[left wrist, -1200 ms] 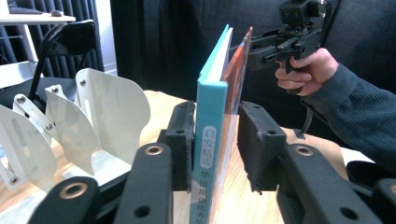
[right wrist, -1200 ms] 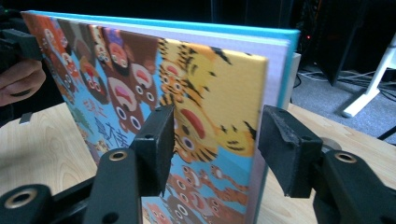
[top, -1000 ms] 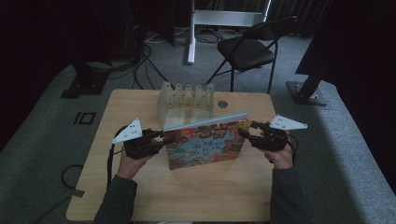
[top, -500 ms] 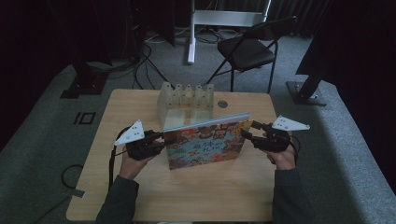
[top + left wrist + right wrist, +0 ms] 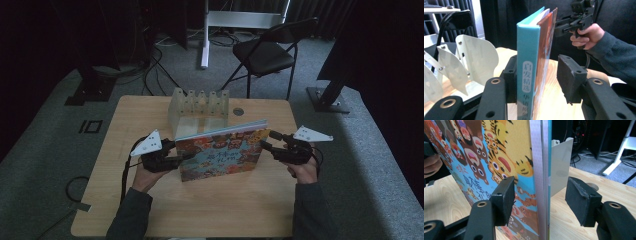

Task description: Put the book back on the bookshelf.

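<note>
Upright book (image 5: 220, 152) between left tongs (image 5: 182, 157) and right tongs (image 5: 266, 141), unclamped

Your picture book (image 5: 529, 75) runs off the bottom edge of the left gripper view, its spine lettering cut short, and its top and bottom are lost in the right gripper view. In the high view, the cover title is too small to read, and the book hides the near foot of the white divider rack (image 5: 199, 106). Your forearms (image 5: 131, 216) leave that view's near edge.
</note>
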The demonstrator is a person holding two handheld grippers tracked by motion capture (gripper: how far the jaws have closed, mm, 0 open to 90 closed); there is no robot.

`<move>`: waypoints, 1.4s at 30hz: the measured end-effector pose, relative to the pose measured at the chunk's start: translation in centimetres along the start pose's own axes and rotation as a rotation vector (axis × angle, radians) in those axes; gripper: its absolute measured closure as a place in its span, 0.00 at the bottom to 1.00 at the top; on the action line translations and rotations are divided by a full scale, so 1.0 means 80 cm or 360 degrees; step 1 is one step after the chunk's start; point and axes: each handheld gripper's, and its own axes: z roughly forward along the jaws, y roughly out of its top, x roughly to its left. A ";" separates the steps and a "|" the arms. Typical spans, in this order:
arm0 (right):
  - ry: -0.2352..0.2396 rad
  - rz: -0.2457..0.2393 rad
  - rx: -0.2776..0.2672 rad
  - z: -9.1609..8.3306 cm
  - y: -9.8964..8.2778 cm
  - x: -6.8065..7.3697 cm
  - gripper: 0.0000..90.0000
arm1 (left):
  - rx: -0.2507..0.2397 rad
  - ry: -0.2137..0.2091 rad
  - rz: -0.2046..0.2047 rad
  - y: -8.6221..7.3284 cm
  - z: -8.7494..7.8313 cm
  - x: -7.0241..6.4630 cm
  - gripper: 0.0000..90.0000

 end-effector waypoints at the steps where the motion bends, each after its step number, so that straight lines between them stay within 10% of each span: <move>1: -0.0003 -0.0002 0.0002 0.000 -0.001 0.000 0.45 | -0.0003 -0.0010 -0.0004 0.000 0.001 0.000 0.60; 42: -0.0069 0.0086 0.0077 -0.012 -0.042 -0.014 0.44 | -0.0031 0.0011 0.0057 0.007 0.028 -0.007 0.73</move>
